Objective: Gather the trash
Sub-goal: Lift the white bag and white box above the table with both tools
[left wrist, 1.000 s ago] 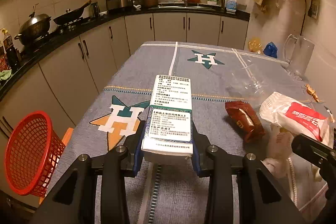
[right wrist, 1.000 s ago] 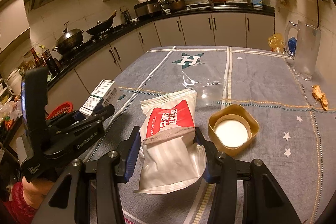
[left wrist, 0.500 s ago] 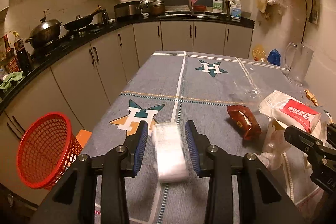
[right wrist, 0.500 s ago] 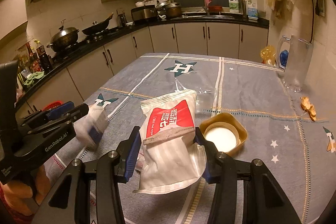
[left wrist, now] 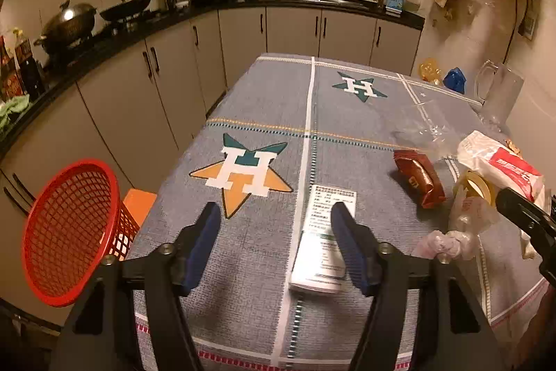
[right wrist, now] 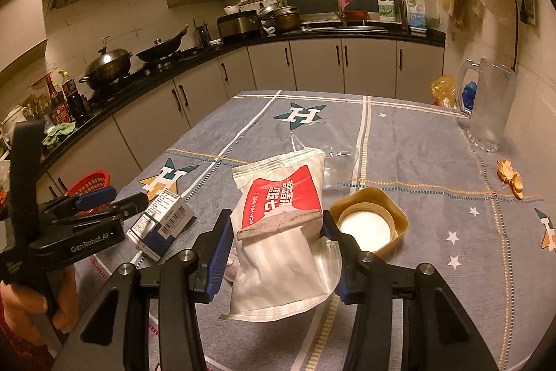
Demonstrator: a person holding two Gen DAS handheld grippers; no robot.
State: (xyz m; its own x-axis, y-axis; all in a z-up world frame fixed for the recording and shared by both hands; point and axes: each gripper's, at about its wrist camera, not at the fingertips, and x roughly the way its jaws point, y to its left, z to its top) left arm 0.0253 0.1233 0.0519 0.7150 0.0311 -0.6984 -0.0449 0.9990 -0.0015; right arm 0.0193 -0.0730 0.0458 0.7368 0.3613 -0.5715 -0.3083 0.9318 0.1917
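At the table's near left edge a red basket [left wrist: 69, 232] waits for trash; the left gripper [left wrist: 274, 242], tilted downward, has just opened its jaws, and the white box [left wrist: 325, 239] lies released on the cloth beside its right finger. Further right, the right gripper [right wrist: 274, 252], angled down, clenches a wet-wipe packet [right wrist: 281, 232], apparently bound for the basket

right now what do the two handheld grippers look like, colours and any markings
Both are black plastic tools with two angled fingers tipped with ribbed blue pads and silver pivot bolts. The left gripper has white "GenRobot.AI" lettering on its side, seen from the right wrist view. The right gripper looks the same build. A red sleeve shows at the left hand.
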